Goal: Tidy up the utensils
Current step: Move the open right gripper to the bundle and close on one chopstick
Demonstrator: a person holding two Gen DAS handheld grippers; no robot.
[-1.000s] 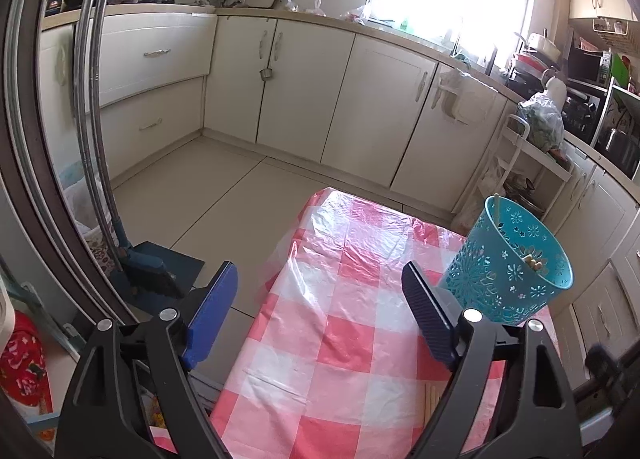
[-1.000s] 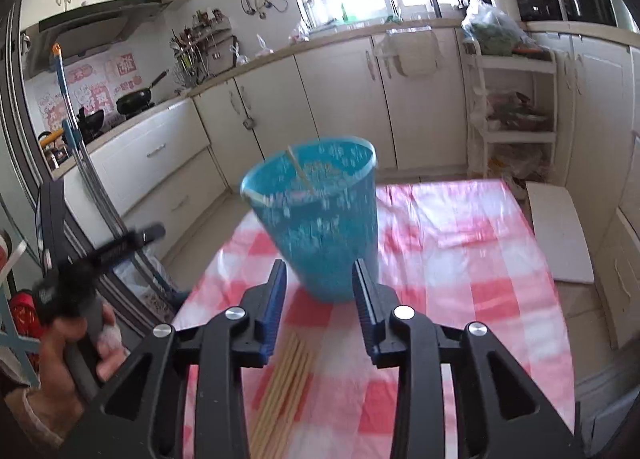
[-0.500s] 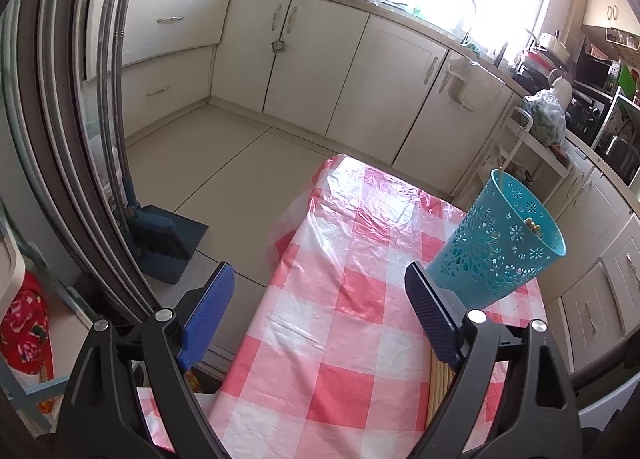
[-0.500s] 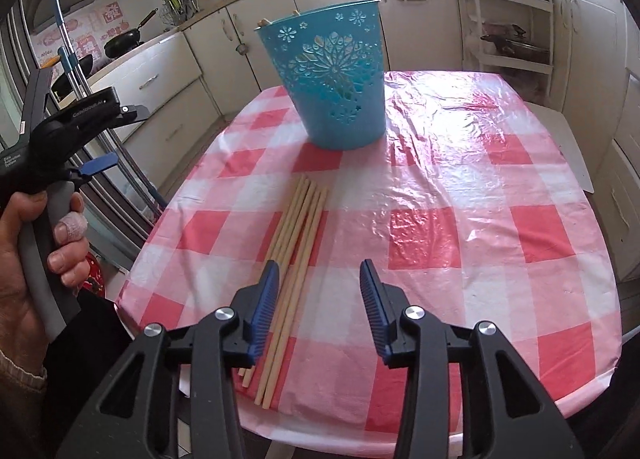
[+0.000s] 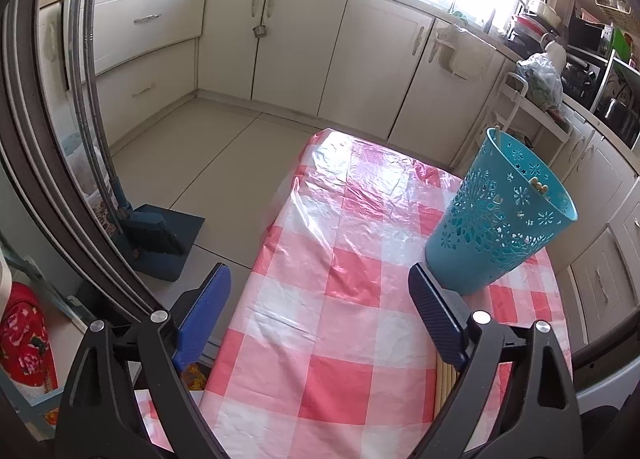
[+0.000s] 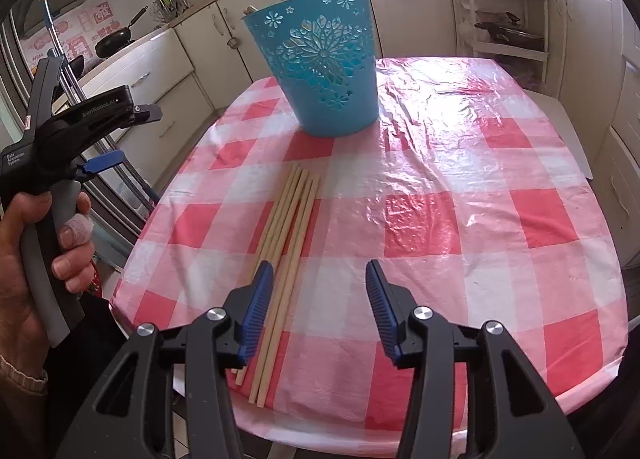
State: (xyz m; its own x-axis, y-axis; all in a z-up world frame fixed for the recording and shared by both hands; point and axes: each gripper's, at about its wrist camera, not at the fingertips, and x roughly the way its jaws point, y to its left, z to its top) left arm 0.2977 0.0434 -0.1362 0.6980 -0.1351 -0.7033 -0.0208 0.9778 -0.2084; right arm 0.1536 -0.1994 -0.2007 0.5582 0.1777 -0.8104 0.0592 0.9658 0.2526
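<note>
The right gripper [image 6: 316, 299] hangs low over the near edge of the table [image 6: 480, 187], its jaws opening with nothing pressed between them; the bundle of chopsticks [image 6: 288, 227] lies flat on the checked cloth, running from about six o'clock up toward twelve, and passes just inside the left pad, so a few sticks sit in the gap while the rest lie under or beside that pad; whether the pad touches them cannot be told. At twelve o'clock from the sticks, near but apart from their far ends, stands the blue basket [image 6: 320, 67], upright, with a stick tip showing above its rim at about eleven o'clock.

The left gripper [image 5: 320, 311] is held off the table's left side by a hand [image 6: 36, 259] seen at nine o'clock in the right wrist view; its jaws are opening and stand wide, with only cloth and floor between them. In its own view the basket sits at two o'clock, a few stick ends [image 5: 538, 185] visible inside; the chopstick bundle peeks out at five o'clock behind the right finger.
</note>
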